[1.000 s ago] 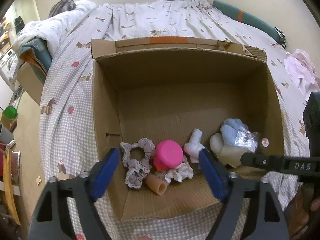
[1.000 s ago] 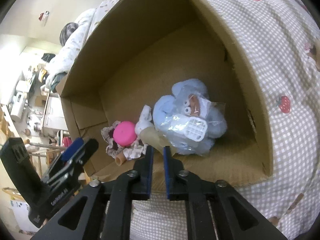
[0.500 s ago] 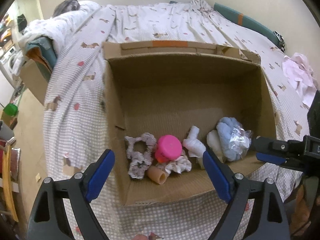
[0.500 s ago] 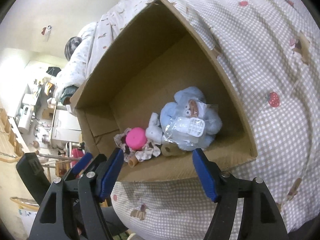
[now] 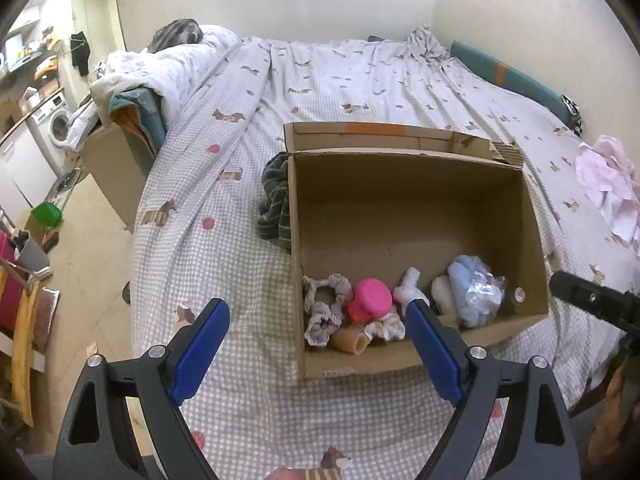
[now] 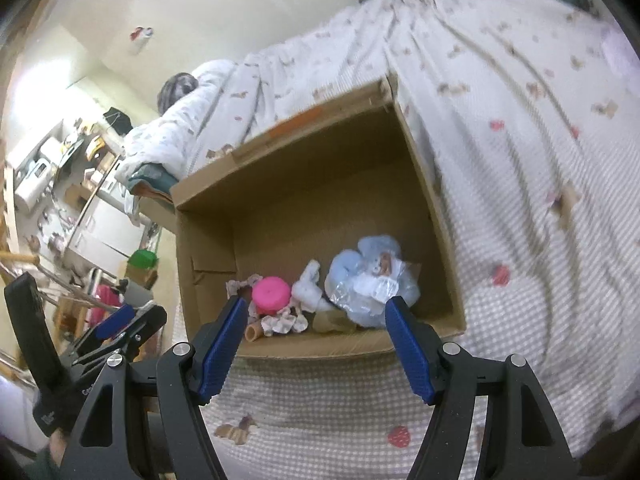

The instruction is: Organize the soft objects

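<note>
An open cardboard box (image 5: 408, 184) (image 6: 304, 184) sits on the bed. At its near end lie grey scrunchies (image 5: 322, 310), a pink round toy (image 5: 370, 300) (image 6: 271, 294), a white plush (image 5: 410, 286) (image 6: 306, 290), a tan tube (image 5: 350, 340) and a blue plush in clear plastic (image 5: 474, 290) (image 6: 372, 280). My left gripper (image 5: 316, 350) is open and empty, held back above the box's near left corner. My right gripper (image 6: 314, 346) is open and empty, held back from the box's near wall.
The bed has a checked sheet (image 5: 240, 264) with animal prints. A dark striped cloth (image 5: 274, 204) lies against the box's left side. Pink cloth (image 5: 612, 184) lies at the right. A second cardboard box (image 5: 114, 160) and a washing machine (image 5: 56, 124) stand left of the bed.
The right gripper opened and let go of the blue plush inside the box. Both grippers then drew back and up, away from the box.
</note>
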